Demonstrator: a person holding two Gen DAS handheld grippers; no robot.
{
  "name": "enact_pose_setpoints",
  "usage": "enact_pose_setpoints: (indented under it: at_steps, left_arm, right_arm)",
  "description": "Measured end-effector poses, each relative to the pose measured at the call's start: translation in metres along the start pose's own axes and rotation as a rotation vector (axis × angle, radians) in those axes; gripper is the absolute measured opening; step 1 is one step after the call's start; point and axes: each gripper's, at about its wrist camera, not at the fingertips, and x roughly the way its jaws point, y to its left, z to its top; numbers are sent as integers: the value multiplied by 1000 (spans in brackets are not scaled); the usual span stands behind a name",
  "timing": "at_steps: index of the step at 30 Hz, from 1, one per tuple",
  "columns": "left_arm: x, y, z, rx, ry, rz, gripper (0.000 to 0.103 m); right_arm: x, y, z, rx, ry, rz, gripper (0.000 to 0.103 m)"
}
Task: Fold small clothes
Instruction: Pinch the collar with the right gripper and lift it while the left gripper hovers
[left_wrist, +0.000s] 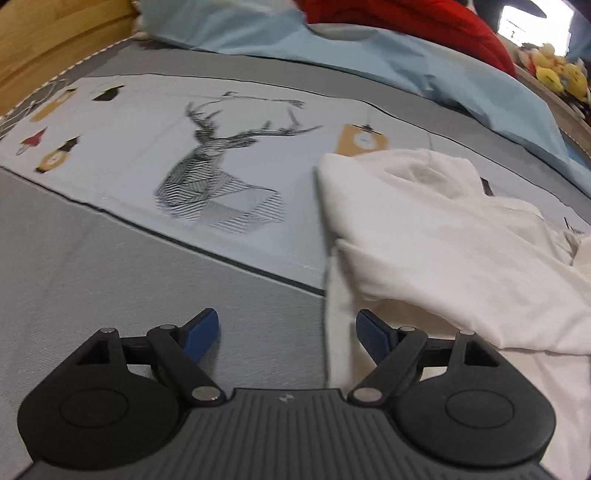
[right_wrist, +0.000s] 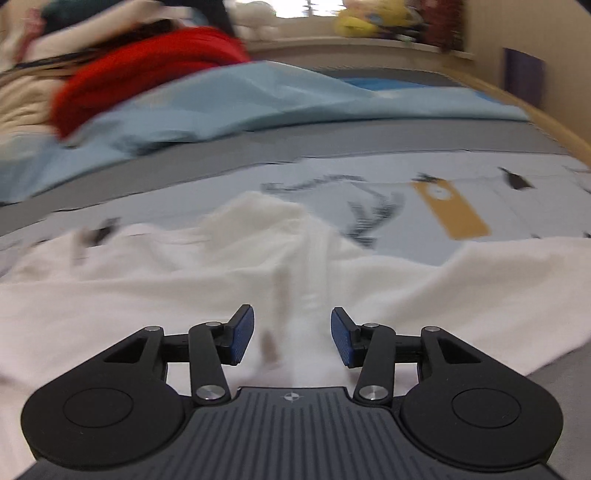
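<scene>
- The left claw (left_wrist: 287, 334) hangs low over the bed, its blue-padded fingers spread wide with nothing between them.
- Its left pad (left_wrist: 202, 334) sits above bare grey bed cover (left_wrist: 92, 266); its right pad (left_wrist: 371, 334) sits above the near left edge of the white garment (left_wrist: 443, 240).
- The white garment lies rumpled on the bed, to the right in the left wrist view, with one layer doubled over another along its left side.
- Beside the garment, to its left, the bed cover carries a pale panel with a deer print (left_wrist: 218, 173) and small orange tag shapes.
- The right claw (right_wrist: 292, 338) is also spread wide and grips nothing; both its pads hover over the white garment (right_wrist: 184, 288), which fills the near part of that view. A raised crease in the cloth runs up between the fingers.
- The right wrist view is blurred, so finer cloth detail cannot be told.
- Beyond the garment lie a light blue sheet (right_wrist: 229, 107) and a red cloth (right_wrist: 147, 62), well apart from both claws.
- Yellow soft toys (left_wrist: 557, 72) sit at the far edge.
</scene>
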Motion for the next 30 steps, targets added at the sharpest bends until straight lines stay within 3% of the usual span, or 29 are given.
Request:
enact_pose_setpoints:
  at_steps: [3,6,8,10,13,14,15,16,17,20,22,25,27,30]
  left_arm:
    - [11,-12,2,19,-7,32,86]
    - [23,-11,5,11,-14,95,88]
    - [25,3,11,-52,-16,111,88]
    - [26,22,18,-143,-12,75,88]
    - [23,45,23,-235,-61,186,86]
    - [25,52,24,-254,-52,196,86]
    - [28,61,25,-280,-25,187,86]
    - [28,66,25,-298,-21,173,86]
    - [24,70,26,-306,-28,158,86]
    - [18,72,32,-260,4,42,86]
    - [17,66,33,-175,33,-33,86]
    - [15,46,25,-18,41,-90,86]
    - [16,25,20,97,37,-92,86]
    - [21,2,15,157,-9,-1,86]
  right_arm:
    - [-6,16,-8,-93,-22,23,48]
    - [5,15,-16,-72,-3,5,48]
    - [14,6,-22,-21,17,-26,48]
    - [21,-3,-23,-20,22,-59,46]
    - [19,-11,-21,0,12,-27,46]
    - [20,-12,-21,8,9,-19,43]
    - [21,-11,-22,-2,9,-12,17]
    - [22,-8,-23,-34,8,7,0]
    - [19,-3,-24,-74,-1,10,1]
    - [13,4,-21,-141,-45,-12,0]
    - [8,1,-12,-116,-80,-26,0]
    - [2,-8,-1,-55,-102,-14,0]
    - [2,-9,2,-44,-99,3,0]
    - [-1,-6,7,-25,-109,14,0]
